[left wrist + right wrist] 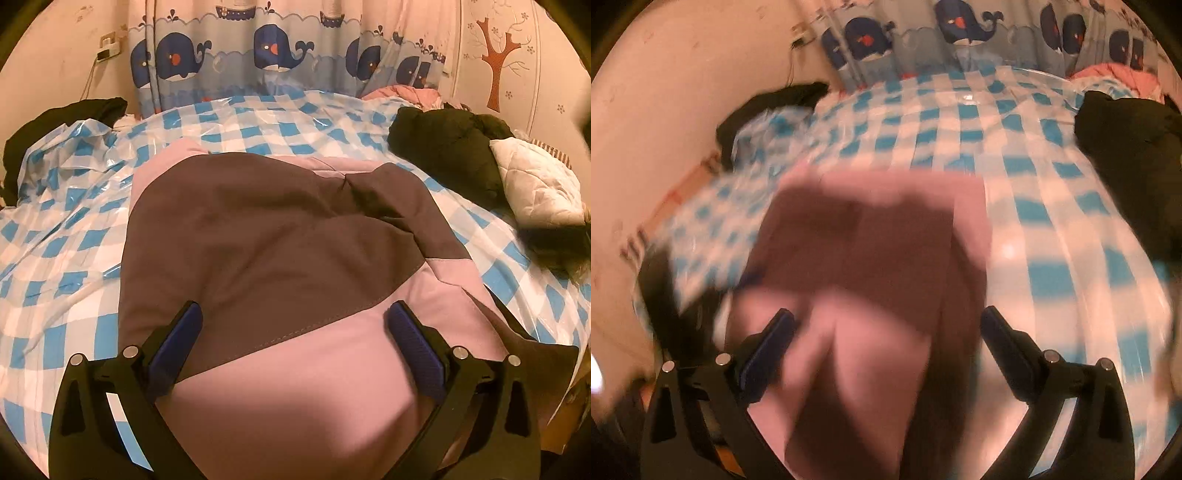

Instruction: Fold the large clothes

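A large pink and grey-brown garment (280,258) lies on the bed, over a blue and white checked plastic sheet (66,240). My left gripper (293,321) is open just above the garment's near part, with its jaws wide apart and nothing between them. In the right wrist view, which is blurred by motion, the same garment (879,251) lies below my right gripper (886,325). That gripper is open and empty too. The garment's near edge is hidden under both grippers.
A black jacket (443,151) and a white quilted garment (535,184) lie at the bed's right. Another black garment (74,110) lies at the far left by the wall. A whale-print curtain (280,55) hangs behind the bed. Pink cloth (402,92) lies at the far right.
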`<action>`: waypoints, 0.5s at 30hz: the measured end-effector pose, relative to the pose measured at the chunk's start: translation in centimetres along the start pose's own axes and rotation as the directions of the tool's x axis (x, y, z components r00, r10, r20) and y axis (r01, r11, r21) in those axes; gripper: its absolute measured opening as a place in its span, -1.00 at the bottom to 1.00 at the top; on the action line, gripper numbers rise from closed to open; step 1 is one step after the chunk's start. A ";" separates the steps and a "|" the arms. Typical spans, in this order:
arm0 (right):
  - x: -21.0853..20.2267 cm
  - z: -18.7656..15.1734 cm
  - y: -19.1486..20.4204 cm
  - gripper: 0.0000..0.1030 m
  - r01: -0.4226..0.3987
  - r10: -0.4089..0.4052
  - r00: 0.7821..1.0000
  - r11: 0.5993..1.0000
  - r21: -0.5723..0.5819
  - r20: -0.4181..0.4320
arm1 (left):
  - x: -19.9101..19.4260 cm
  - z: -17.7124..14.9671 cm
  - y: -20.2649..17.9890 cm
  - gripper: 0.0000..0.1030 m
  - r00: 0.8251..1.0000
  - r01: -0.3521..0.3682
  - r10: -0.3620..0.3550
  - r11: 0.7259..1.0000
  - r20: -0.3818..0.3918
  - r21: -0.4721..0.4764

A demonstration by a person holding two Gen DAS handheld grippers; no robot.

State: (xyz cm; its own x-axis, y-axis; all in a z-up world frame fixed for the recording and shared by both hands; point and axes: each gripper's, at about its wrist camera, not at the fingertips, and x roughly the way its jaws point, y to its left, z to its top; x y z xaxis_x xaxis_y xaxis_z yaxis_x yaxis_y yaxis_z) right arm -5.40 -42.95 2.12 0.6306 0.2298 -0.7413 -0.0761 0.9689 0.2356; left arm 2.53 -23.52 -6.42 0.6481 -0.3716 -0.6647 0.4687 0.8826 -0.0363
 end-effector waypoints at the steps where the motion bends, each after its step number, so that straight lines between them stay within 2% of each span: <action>1: 0.6 -2.1 0.3 0.86 0.043 -0.044 0.998 0.999 -0.019 -0.050 | 0.0 0.1 -0.1 0.88 1.000 -0.002 0.002 1.000 -0.001 0.003; 2: 2.3 -4.4 0.0 0.86 0.075 -0.076 0.991 0.997 -0.019 -0.114 | 0.1 0.1 -0.1 0.88 1.000 0.005 -0.005 1.000 -0.006 0.007; 4: 5.4 -6.8 -2.3 0.90 -0.055 0.076 0.990 0.985 0.164 -0.120 | 0.1 0.0 -0.9 0.88 1.000 -0.028 0.029 0.998 -0.012 0.048; 5: 7.1 -7.7 -3.9 0.92 -0.162 0.201 0.972 0.948 0.276 -0.122 | 0.2 0.0 -1.0 0.88 0.999 -0.041 0.042 0.997 -0.016 0.060; 6: 7.7 -7.8 -4.7 0.92 -0.198 0.245 0.962 0.927 0.318 -0.116 | 0.3 0.3 -0.9 0.88 0.999 -0.041 0.043 0.998 -0.028 0.056; 7: 7.8 -7.6 -4.6 0.91 -0.189 0.244 0.961 0.923 0.334 -0.130 | 0.5 0.8 -0.8 0.88 0.998 -0.042 0.046 0.997 -0.047 0.065; 10: 7.6 -6.7 -2.3 0.91 -0.131 0.198 0.958 0.946 0.297 -0.208 | 0.4 2.0 -0.3 0.87 0.995 -0.030 0.040 0.994 -0.093 0.109; 12: 7.6 -7.1 -3.0 0.91 -0.177 0.254 0.943 0.929 0.326 -0.214 | 0.0 1.6 -0.3 0.88 0.997 -0.016 0.025 0.993 -0.075 0.115; 15: 7.0 -7.7 -4.2 0.90 -0.247 0.331 0.922 0.901 0.356 -0.199 | -0.5 0.7 -0.9 0.88 0.999 -0.046 0.048 0.990 -0.013 0.133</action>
State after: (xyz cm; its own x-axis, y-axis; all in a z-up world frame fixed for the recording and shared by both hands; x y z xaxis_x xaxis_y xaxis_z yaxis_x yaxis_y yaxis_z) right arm -6.64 -44.71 -8.94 0.4027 0.5511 -0.7308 0.0505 0.7838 0.6189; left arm 2.18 -24.26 -5.53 0.6623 -0.3252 -0.6750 0.5140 0.8527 0.0935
